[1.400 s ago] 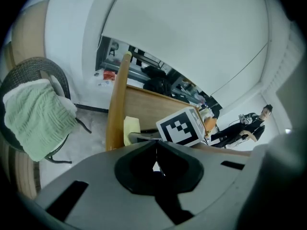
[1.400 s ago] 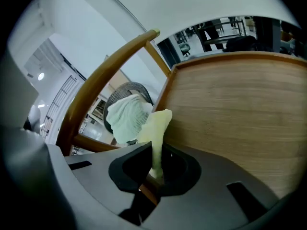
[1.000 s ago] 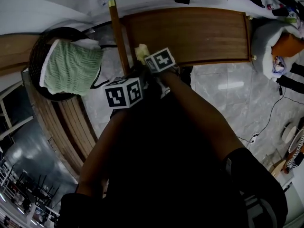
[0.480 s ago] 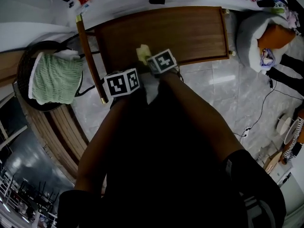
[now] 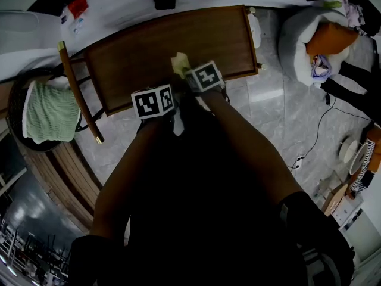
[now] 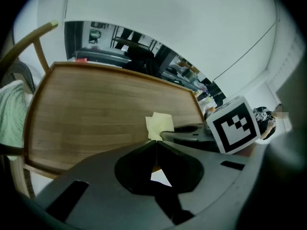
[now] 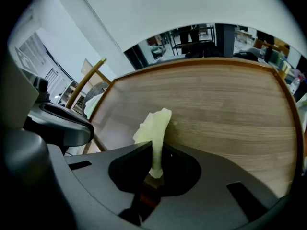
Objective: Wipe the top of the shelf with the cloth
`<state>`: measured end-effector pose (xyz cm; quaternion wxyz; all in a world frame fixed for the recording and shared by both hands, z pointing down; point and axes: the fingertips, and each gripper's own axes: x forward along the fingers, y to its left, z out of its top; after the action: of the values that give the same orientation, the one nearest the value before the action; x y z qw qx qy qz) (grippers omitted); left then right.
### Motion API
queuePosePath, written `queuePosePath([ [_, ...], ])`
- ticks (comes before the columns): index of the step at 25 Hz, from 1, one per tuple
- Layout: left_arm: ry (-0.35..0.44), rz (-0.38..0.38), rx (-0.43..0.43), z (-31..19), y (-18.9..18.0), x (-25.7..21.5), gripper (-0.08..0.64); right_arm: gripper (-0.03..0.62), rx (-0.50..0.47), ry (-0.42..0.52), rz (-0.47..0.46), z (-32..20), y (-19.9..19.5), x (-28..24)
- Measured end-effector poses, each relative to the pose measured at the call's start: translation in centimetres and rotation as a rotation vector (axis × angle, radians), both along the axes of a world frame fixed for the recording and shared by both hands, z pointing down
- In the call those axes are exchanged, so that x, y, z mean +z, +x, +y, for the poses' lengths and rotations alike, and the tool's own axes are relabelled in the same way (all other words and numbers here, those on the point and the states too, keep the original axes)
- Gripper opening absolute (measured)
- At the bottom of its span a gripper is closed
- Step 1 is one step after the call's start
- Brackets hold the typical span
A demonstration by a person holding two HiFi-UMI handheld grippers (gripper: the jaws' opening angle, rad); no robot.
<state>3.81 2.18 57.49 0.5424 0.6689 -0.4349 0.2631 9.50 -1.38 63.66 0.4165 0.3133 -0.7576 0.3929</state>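
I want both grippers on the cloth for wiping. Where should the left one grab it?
Probably the free tip of the yellow cloth, which stands up past the right gripper pinching its lower end. Come from its left; the left gripper is shut and must open first.

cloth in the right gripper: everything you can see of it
Pale yellow-green cloth, small, soft and crumpled, bunched into a narrow wad. Its lower end is pinched in the right gripper; the free end sticks out over the wooden shelf top near its front edge. Contact with the wood is unclear.
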Motion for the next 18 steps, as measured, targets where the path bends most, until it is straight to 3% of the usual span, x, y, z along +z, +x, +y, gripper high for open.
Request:
queuePosePath([
  [8, 0.001, 0.020, 0.032, -1.4, 6.2, 0.3, 0.012, 0.041, 0.099, 0.057, 0.021, -3.1, 9.8, -0.3],
  [18, 0.002, 0.038, 0.053, -1.8, 9.6, 0.5, 0.012, 0.041, 0.283, 0.058, 0.207, -4.0, 19.8, -1.2],
])
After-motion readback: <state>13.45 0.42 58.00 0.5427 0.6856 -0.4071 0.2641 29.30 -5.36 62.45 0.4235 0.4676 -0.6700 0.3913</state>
